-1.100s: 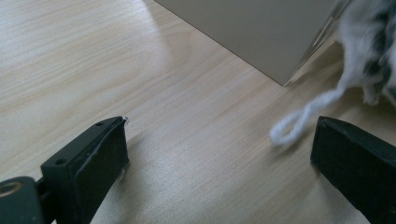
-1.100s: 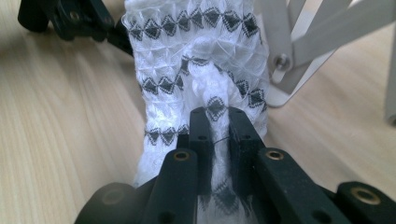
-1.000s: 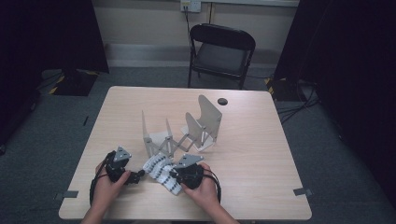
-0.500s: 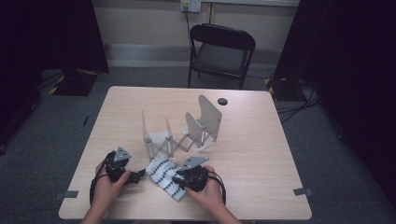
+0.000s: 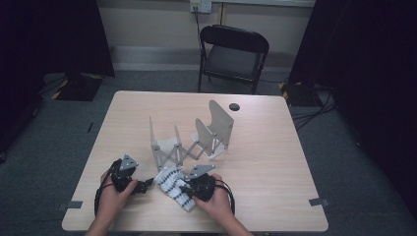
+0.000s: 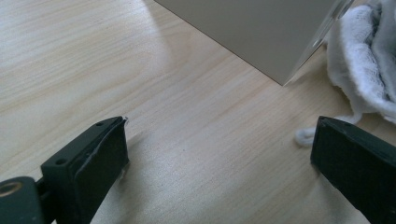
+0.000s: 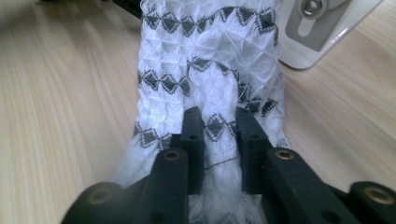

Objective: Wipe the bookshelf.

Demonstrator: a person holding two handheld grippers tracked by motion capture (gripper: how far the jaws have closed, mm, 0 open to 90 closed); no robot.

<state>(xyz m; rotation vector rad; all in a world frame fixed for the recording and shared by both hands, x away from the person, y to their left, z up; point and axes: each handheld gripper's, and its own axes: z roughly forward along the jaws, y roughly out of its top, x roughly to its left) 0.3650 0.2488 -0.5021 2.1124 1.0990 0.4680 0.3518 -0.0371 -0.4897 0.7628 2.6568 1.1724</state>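
A white sock [image 5: 169,181] with dark diamond bands lies on the table's near side, in front of a grey folding rack [image 5: 189,142]. My right gripper [image 5: 184,189] lies on it from the right. Its jaws have just been closing and now pinch a raised fold of the sock [image 7: 205,60] between the pads of my right gripper [image 7: 217,123]. My left gripper [image 5: 147,186] rests at the sock's left end. In its own view my left gripper [image 6: 219,140] stands wide open over bare wood, with the sock's edge [image 6: 359,56] by its right jaw.
The rack's grey panel [image 6: 252,32] stands just beyond the left gripper, and its base plate [image 7: 322,23] lies past the sock. A small black disc [image 5: 234,106] sits at the table's [image 5: 275,162] far edge. A black folding chair [image 5: 231,54] stands behind.
The right gripper has shifted a little on the sock. The left hand and the rack stand as before.
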